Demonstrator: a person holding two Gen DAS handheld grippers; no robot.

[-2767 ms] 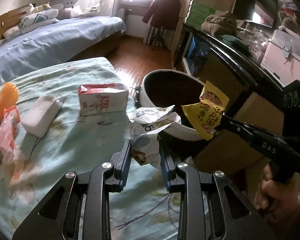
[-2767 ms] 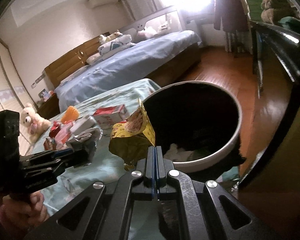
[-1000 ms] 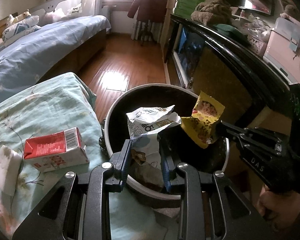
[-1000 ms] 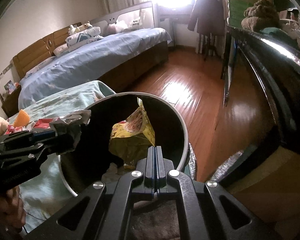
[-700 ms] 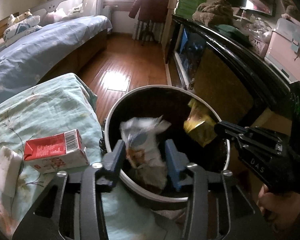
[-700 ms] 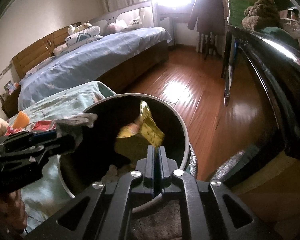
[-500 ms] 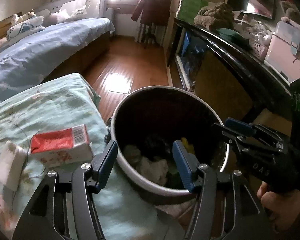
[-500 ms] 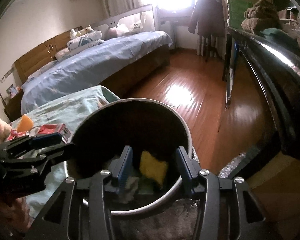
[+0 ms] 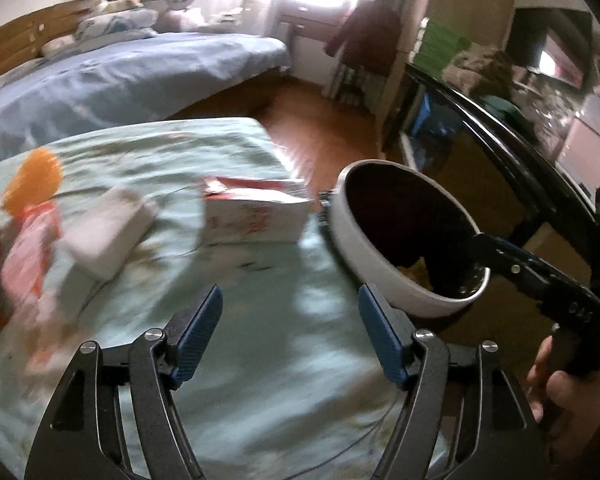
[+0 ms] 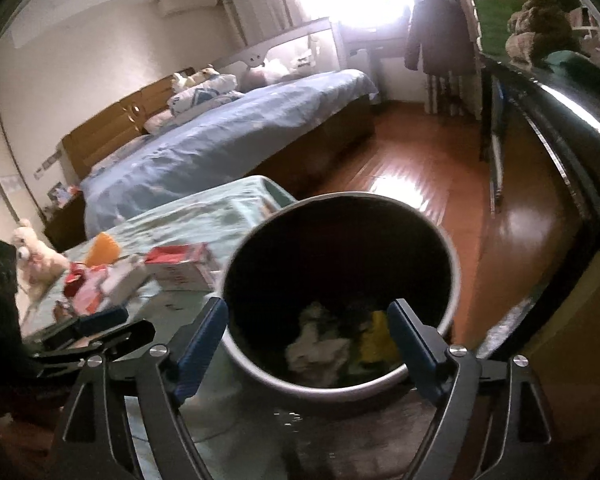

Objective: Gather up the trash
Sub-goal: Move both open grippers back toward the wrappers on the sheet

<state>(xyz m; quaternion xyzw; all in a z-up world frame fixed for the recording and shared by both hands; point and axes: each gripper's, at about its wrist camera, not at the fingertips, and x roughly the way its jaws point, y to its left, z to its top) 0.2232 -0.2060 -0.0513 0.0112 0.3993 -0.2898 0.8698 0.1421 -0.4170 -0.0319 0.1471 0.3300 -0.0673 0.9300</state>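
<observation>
The round trash bin (image 10: pixel 452 280) stands beside the table, dark inside with a white rim (image 9: pixel 364 264). A yellow snack bag (image 10: pixel 374 340) and a white wrapper (image 10: pixel 316 344) lie at its bottom. My right gripper (image 10: pixel 312 328) is open and empty over the bin's near edge. My left gripper (image 9: pixel 290 320) is open and empty above the green tablecloth (image 9: pixel 260 360). A red and white carton (image 9: pixel 256 212) lies on the cloth by the bin. The right gripper also shows in the left wrist view (image 9: pixel 480 256).
A white block (image 9: pixel 108 232), an orange object (image 9: pixel 34 176) and pink and red packets (image 9: pixel 24 256) lie on the left of the table. A blue bed (image 9: pixel 120 76) stands behind. A dark TV cabinet (image 9: pixel 520 168) runs along the right. The wooden floor (image 10: pixel 428 168) lies beyond the bin.
Both grippers opened and dropped the white wrapper and yellow bag into the bin. My left gripper then swung left over the table. My right gripper stays above the bin.
</observation>
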